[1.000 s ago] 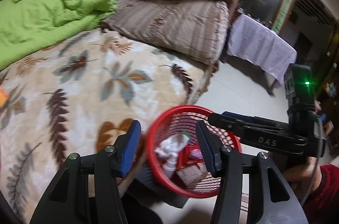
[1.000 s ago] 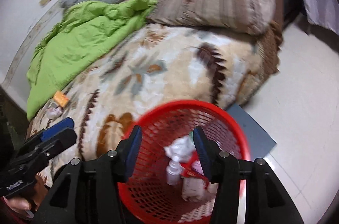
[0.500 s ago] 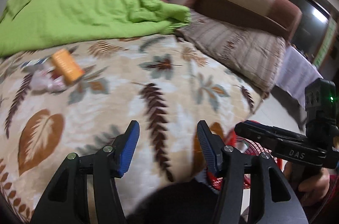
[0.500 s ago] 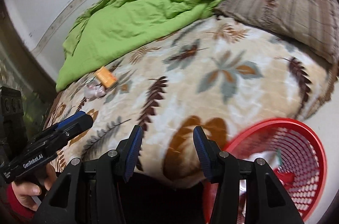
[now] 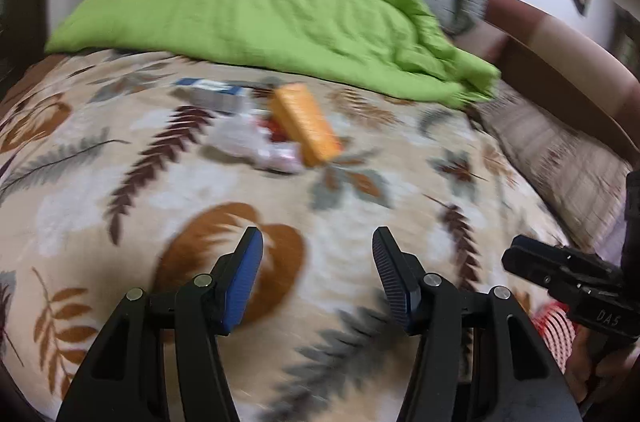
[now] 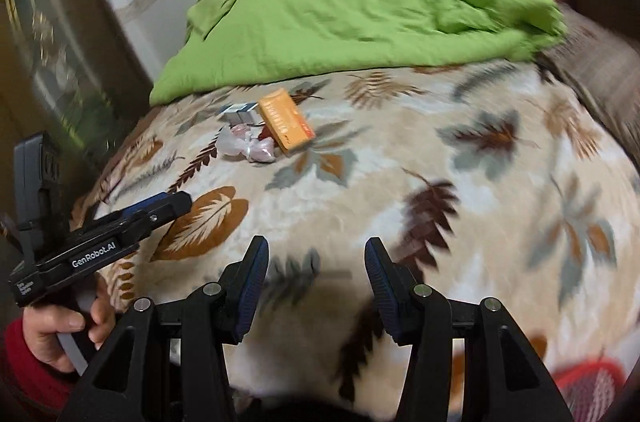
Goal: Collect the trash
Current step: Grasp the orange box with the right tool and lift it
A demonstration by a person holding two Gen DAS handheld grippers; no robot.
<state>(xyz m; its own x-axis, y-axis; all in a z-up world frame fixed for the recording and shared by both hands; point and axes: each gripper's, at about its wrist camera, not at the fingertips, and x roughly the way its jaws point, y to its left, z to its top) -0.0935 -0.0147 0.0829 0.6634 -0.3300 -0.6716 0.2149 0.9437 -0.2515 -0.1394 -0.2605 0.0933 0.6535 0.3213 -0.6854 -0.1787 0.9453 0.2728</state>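
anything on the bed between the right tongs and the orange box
Nothing: in the right wrist view only bare leaf-print blanket lies between the right tongs and the orange box.

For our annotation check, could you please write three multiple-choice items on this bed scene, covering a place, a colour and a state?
1. Where does the orange cardboard box lie?
A. on the leaf-patterned blanket
B. in the red mesh basket
C. on the floor

2. What colour is the crumpled quilt behind the box?
A. grey
B. green
C. red

3. How does the right gripper stand?
A. shut on the box
B. shut on a bag
C. open, empty

Answers: 1 A, the box rests on the blanket beside a crumpled plastic bag; 2 B, the quilt is bright green; 3 C, only blanket shows between its jaws.
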